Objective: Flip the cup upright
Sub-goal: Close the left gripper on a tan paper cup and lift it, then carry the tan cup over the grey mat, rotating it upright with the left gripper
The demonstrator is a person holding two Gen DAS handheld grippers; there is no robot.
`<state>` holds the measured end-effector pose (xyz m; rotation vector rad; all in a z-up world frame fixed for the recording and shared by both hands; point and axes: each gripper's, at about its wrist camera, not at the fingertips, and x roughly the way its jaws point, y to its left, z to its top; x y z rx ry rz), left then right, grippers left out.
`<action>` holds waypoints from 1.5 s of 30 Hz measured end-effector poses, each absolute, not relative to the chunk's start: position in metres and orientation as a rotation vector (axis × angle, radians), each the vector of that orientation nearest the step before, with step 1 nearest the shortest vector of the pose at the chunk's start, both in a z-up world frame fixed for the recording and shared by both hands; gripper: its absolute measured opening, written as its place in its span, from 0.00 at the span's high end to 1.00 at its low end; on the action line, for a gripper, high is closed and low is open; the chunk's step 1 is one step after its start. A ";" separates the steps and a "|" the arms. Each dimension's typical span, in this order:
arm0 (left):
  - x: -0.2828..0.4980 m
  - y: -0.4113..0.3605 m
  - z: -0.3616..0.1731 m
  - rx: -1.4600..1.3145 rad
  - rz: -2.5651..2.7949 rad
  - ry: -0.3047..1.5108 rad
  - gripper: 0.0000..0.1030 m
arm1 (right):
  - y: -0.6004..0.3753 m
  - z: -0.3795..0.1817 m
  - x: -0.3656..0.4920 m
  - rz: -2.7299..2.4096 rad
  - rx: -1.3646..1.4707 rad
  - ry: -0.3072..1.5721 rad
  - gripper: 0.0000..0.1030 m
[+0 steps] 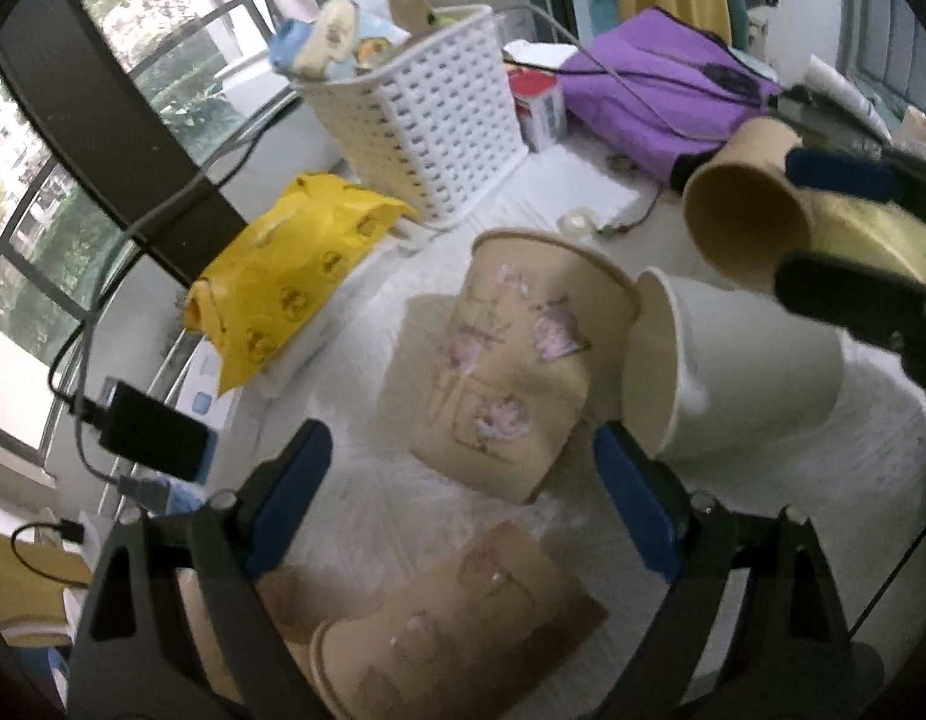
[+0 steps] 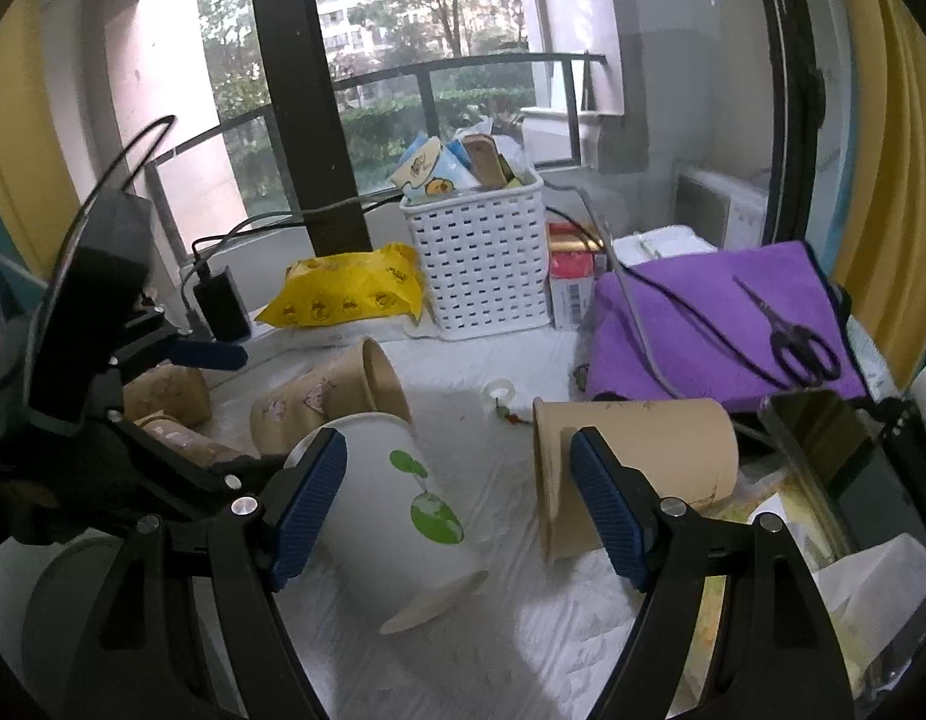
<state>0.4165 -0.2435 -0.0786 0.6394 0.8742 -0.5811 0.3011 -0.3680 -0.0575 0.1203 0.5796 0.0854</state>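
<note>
A: Cups? 
B: White cup (image 2: 396, 516) on its side, lower centre of right view, touching the printed cup (image 2: 318, 402) behind. Plain brown cup (image 2: 637, 468) on its side, centre right.

A: Right gripper (image 2: 456, 510)? 
B: Jaws wide, holding nothing; white cup by one pad, brown cup by the other.

A: Left gripper (image 1: 463, 498)? 
B: Wide open, empty. Printed cup (image 1: 511, 372) lies between the pads, contact probably none, blurry.

A: Surroundings? 
B: Basket (image 2: 481, 264) upper centre, yellow pack (image 2: 348, 294) to its left, purple cloth (image 2: 703, 324) right, scissors (image 2: 793, 342) on it.
</note>
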 end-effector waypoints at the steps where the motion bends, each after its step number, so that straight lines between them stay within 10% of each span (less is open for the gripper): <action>1: 0.419 -0.245 -0.081 0.648 -0.579 0.880 0.23 | -0.367 -0.057 0.301 0.086 0.115 0.578 0.22; 6: 0.429 -0.250 -0.094 0.680 -0.570 0.912 0.37 | -0.371 -0.056 0.302 0.088 0.127 0.572 0.22; 45: 0.242 -0.116 0.013 0.319 -0.416 0.698 0.38 | -0.296 0.016 0.183 0.222 0.115 0.443 0.22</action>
